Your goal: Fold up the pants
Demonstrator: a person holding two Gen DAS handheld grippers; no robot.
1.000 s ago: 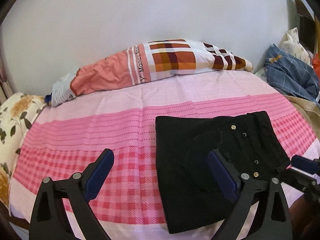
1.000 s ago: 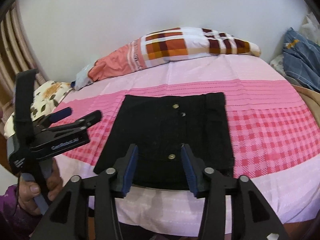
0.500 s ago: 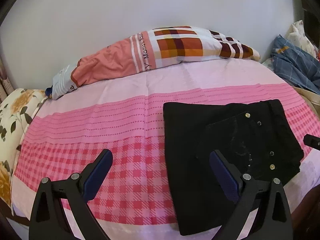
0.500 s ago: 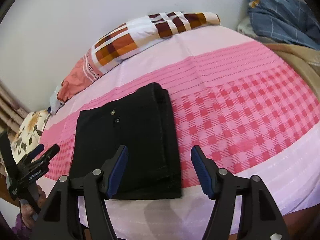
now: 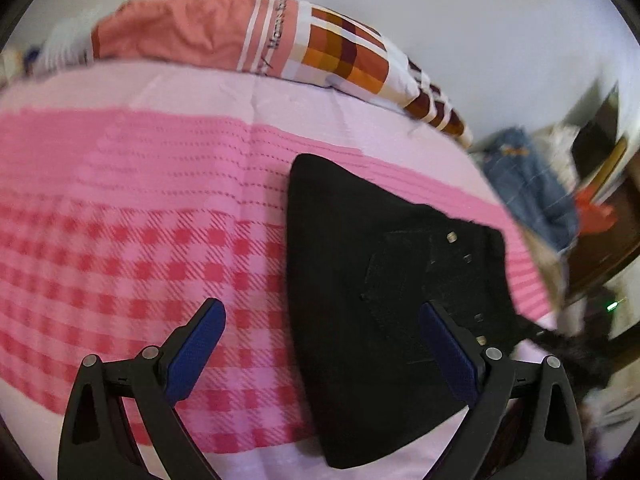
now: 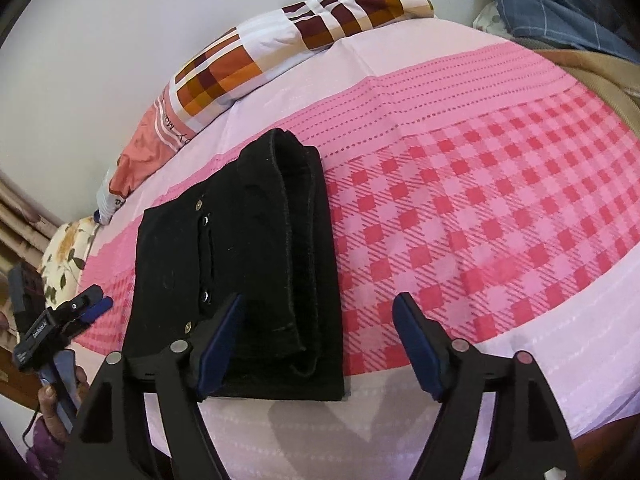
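Black pants (image 5: 380, 272) lie folded into a thick rectangle on the pink checked bedsheet (image 5: 140, 240), metal buttons facing up. My left gripper (image 5: 320, 312) hangs wide open over the pants' left edge, one finger over the sheet and the other over the cloth. In the right wrist view the pants (image 6: 240, 256) show their stacked folded edge on the right. My right gripper (image 6: 320, 300) hovers over that near right corner with its jaws opening; the pads do not press on the cloth. The left gripper (image 6: 96, 300) shows at far left, held in a hand (image 6: 60, 392).
A patchwork orange and white pillow (image 5: 320, 48) lies along the white wall at the back of the bed. Blue plaid cloth (image 6: 560, 0) is piled at the right side. A floral pillow (image 6: 64, 256) sits at the left. The bed's front edge runs just below the pants.
Both grippers have come down closer to the bed and rolled. The right gripper's jaws have widened and it has swung from the pants' middle to their right edge.
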